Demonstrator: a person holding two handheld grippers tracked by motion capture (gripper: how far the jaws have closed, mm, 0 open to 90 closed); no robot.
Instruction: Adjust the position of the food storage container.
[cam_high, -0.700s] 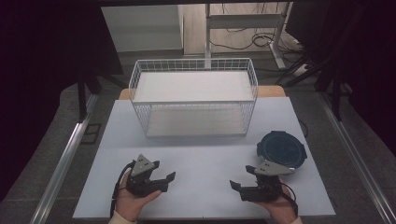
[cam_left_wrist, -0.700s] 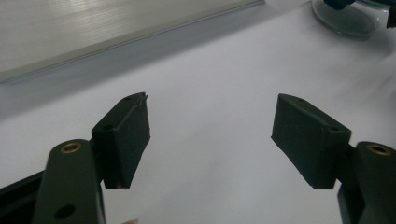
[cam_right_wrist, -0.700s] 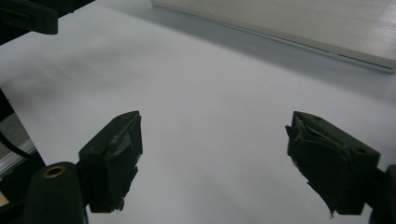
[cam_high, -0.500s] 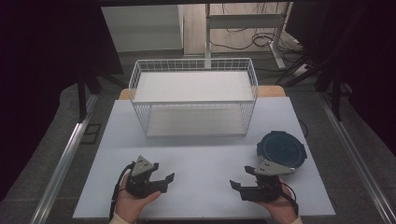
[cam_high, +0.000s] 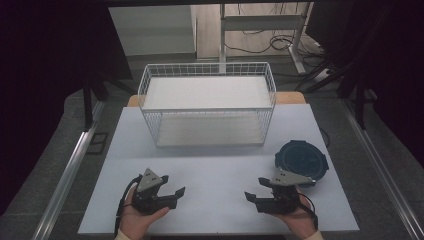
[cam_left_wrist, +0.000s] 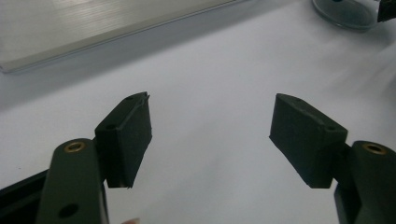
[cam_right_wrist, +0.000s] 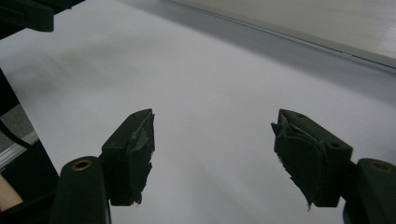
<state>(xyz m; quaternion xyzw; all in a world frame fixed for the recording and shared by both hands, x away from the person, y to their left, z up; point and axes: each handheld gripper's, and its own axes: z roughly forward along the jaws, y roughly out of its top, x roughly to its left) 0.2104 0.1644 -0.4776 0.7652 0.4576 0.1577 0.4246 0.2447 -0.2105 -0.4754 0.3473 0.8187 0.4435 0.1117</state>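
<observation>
High view, L gripper (cam_high: 176, 192) open, R gripper (cam_high: 252, 196) open

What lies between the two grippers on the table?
Nothing: in the high view, only bare white tabletop separates the left gripper from the right gripper. The dark round lid sits beyond the right one.

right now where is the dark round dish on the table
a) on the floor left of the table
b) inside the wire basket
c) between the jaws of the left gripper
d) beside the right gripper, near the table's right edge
d: in the high view the dark round dish lies flat on the white table just beyond the right gripper, outside the wire basket.
</observation>
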